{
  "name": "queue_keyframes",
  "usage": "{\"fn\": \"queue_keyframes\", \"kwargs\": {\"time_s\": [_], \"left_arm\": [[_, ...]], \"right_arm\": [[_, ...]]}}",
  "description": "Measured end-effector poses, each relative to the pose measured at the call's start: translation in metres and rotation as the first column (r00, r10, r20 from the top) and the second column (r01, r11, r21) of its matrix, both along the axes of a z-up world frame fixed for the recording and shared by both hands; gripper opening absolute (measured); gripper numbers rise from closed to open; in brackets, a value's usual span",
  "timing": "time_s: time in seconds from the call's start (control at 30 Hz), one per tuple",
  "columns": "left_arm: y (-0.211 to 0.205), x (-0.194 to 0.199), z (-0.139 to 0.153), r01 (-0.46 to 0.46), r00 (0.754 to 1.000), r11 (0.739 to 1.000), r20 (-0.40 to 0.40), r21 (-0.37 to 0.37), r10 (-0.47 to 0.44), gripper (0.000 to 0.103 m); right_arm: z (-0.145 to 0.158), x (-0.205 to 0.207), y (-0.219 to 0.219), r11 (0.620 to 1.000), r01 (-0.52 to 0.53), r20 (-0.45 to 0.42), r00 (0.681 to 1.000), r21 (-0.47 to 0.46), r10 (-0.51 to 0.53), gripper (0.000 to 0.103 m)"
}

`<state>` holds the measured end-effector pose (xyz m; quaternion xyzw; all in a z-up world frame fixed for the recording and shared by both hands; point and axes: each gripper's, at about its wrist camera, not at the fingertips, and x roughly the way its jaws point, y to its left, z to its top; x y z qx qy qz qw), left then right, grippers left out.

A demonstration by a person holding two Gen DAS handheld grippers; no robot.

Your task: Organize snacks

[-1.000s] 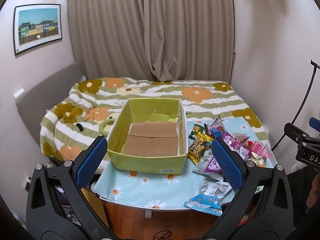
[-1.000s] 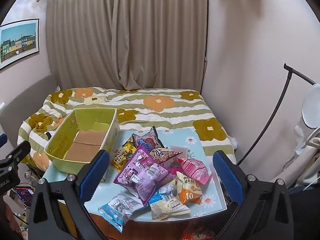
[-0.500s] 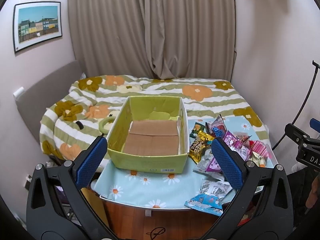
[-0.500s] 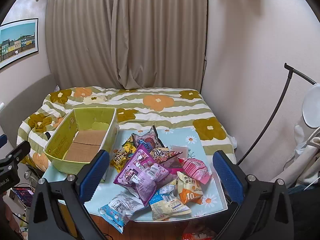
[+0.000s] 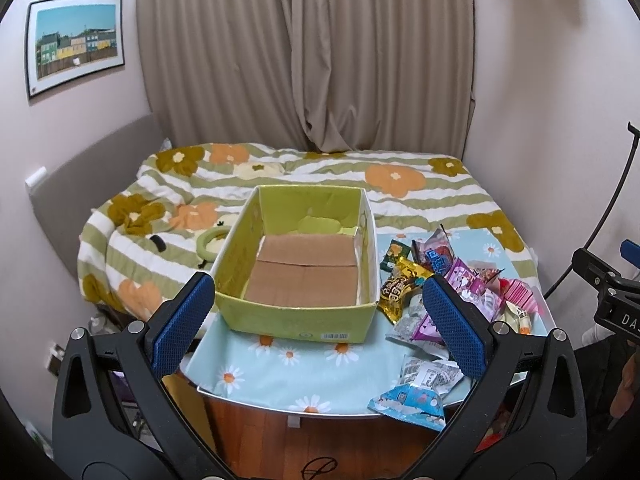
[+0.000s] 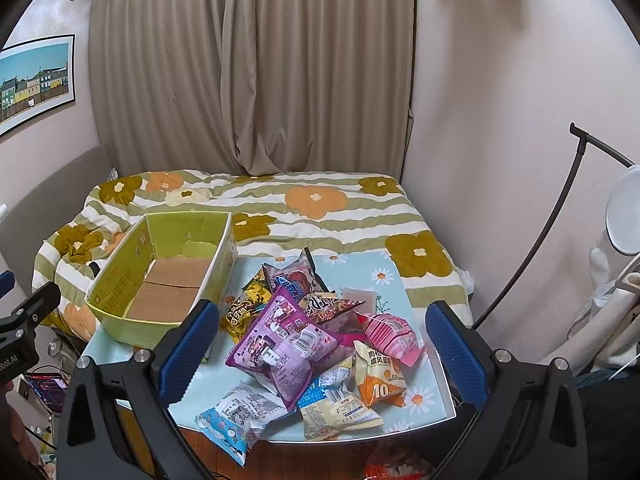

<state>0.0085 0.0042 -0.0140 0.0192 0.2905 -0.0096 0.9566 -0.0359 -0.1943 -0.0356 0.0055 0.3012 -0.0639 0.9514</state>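
An empty yellow-green cardboard box (image 5: pixel 304 272) (image 6: pixel 160 280) stands on the left of a small table with a daisy-print cloth (image 5: pixel 288 364) (image 6: pixel 416 304). A pile of snack packets lies to its right: a purple bag (image 6: pixel 280 348), a pink pack (image 6: pixel 390 334), an orange bag (image 6: pixel 378 376), a gold-brown pack (image 5: pixel 396 290) and a blue-white packet (image 5: pixel 412 394) at the front edge. My left gripper (image 5: pixel 320 328) is open and empty, held before the box. My right gripper (image 6: pixel 322 354) is open and empty, held before the pile.
A bed with a flowered striped quilt (image 5: pixel 320 176) lies behind the table, with curtains (image 5: pixel 304 52) beyond. A black lamp stand (image 6: pixel 536 240) and white lamp head (image 6: pixel 624 212) are at the right. The right gripper's body shows in the left wrist view (image 5: pixel 608 296).
Both grippers have drifted slightly; the views shift a little. Both stay open and empty. The box and the packets have not moved.
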Motion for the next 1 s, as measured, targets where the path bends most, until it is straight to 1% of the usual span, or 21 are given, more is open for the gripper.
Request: {"fn": "queue_keyframes", "kwargs": {"time_s": [0.2, 0.23, 0.5, 1.0], "left_arm": [[-0.0017, 0.0005, -0.0005, 0.004, 1.000, 1.000, -0.009, 0.001, -0.004, 0.103], [-0.0022, -0.0002, -0.0008, 0.007, 1.000, 1.000, -0.010, 0.002, -0.007, 0.103], [-0.0038, -0.0010, 0.0007, 0.019, 1.000, 1.000, -0.017, -0.001, -0.019, 0.103], [-0.0066, -0.0027, 0.0011, 0.026, 0.999, 1.000, -0.025, 0.001, -0.026, 0.103]], "right_arm": [[0.0023, 0.0004, 0.0002, 1.000, 0.000, -0.004, 1.000, -0.001, 0.000, 0.103], [-0.0028, -0.0031, 0.0026, 1.000, 0.007, -0.003, 1.000, -0.001, -0.007, 0.103], [-0.0059, -0.0044, 0.0018, 1.000, 0.007, -0.004, 1.000, 0.000, -0.007, 0.103], [-0.0064, -0.0068, 0.0014, 1.000, 0.007, -0.006, 1.000, 0.003, -0.007, 0.103]]}}
